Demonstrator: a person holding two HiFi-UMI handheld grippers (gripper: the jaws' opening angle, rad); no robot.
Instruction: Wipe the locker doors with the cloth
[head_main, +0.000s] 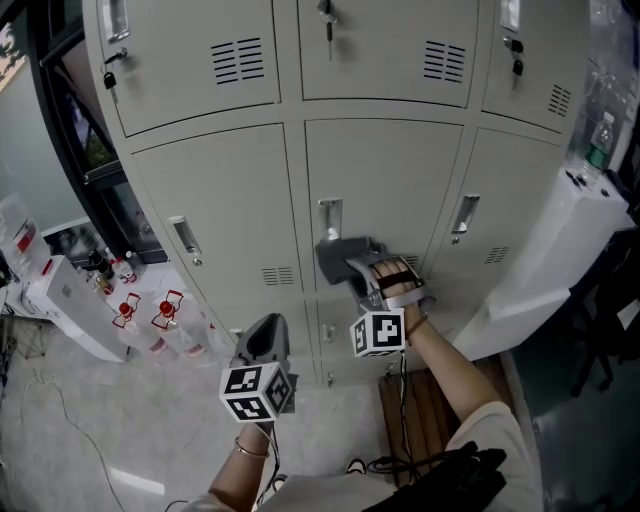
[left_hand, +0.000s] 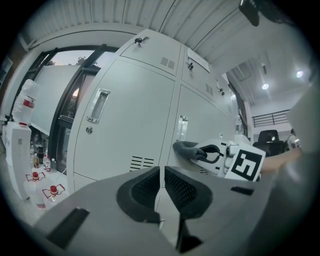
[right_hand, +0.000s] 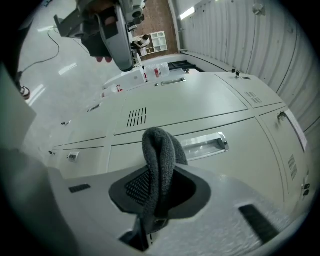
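The grey cloth (head_main: 340, 257) is folded over and pinched in my right gripper (head_main: 352, 270), which is shut on it. It sits against the middle locker door (head_main: 385, 180), just below that door's metal handle (head_main: 330, 218). In the right gripper view the cloth (right_hand: 159, 159) stands up between the jaws, with the recessed handle (right_hand: 204, 145) right behind it. My left gripper (head_main: 266, 342) hangs lower and to the left, off the lockers, its jaws shut on nothing. In the left gripper view, past that gripper (left_hand: 162, 186), the cloth (left_hand: 188, 148) touches the door.
Beige lockers fill the wall, with vents and keys in the upper doors (head_main: 327, 22). Clear bottles with red tags (head_main: 166, 312) stand on the floor at the left beside a white box (head_main: 70, 300). A white cabinet (head_main: 565, 250) leans at the right. Cables (head_main: 405, 455) lie on wooden boards below.
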